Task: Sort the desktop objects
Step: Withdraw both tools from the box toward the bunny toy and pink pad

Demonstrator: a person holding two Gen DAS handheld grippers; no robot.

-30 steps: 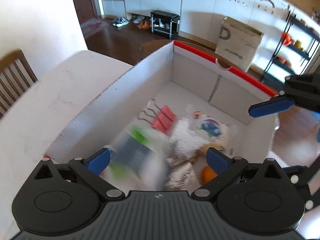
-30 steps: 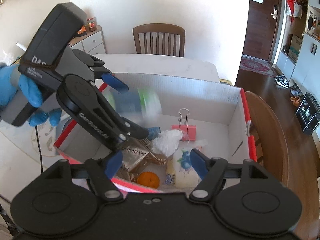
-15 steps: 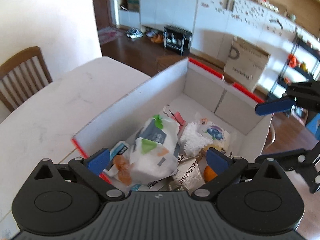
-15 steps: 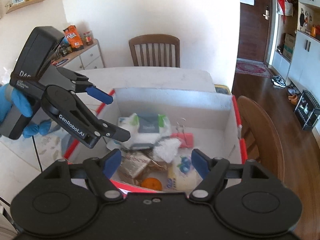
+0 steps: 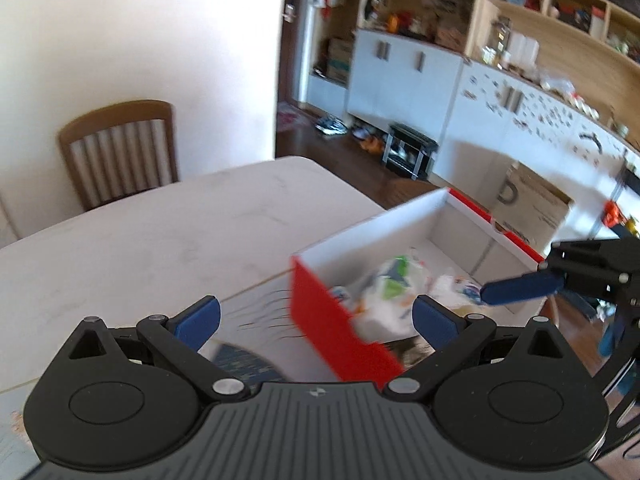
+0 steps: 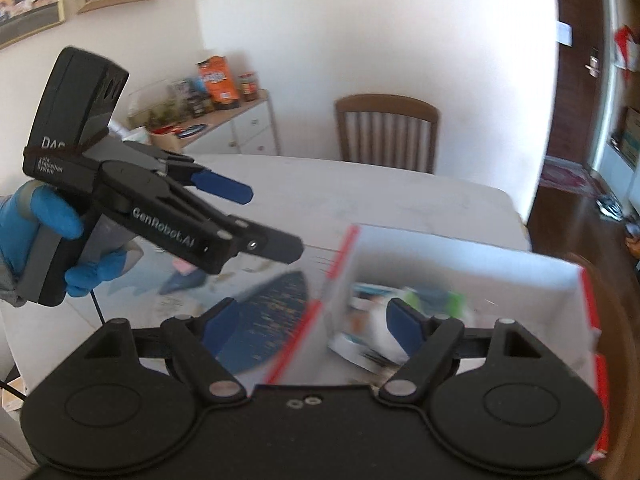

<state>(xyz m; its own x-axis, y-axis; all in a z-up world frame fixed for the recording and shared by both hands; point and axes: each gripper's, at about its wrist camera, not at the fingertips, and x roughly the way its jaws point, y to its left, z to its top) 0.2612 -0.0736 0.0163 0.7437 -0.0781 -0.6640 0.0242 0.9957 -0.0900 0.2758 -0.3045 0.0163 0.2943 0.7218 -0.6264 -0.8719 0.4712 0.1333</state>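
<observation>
A red-and-white cardboard box stands on the white table; it also shows in the right wrist view. Inside lie a white tissue pack with green and grey print and other blurred packets. My left gripper is open and empty, above the box's near-left corner; it also shows in the right wrist view, held by a blue-gloved hand. My right gripper is open and empty above the box's left wall; one of its blue fingers shows over the box's right side.
A dark blue patterned mat lies on the table left of the box. A wooden chair stands at the table's far side. A sideboard with jars and packets is at the back left. Wooden floor and cabinets lie beyond the table's right edge.
The tissue pack left my left gripper and now lies in the box. Both grippers have pulled up and back to the left, away from the box's middle.
</observation>
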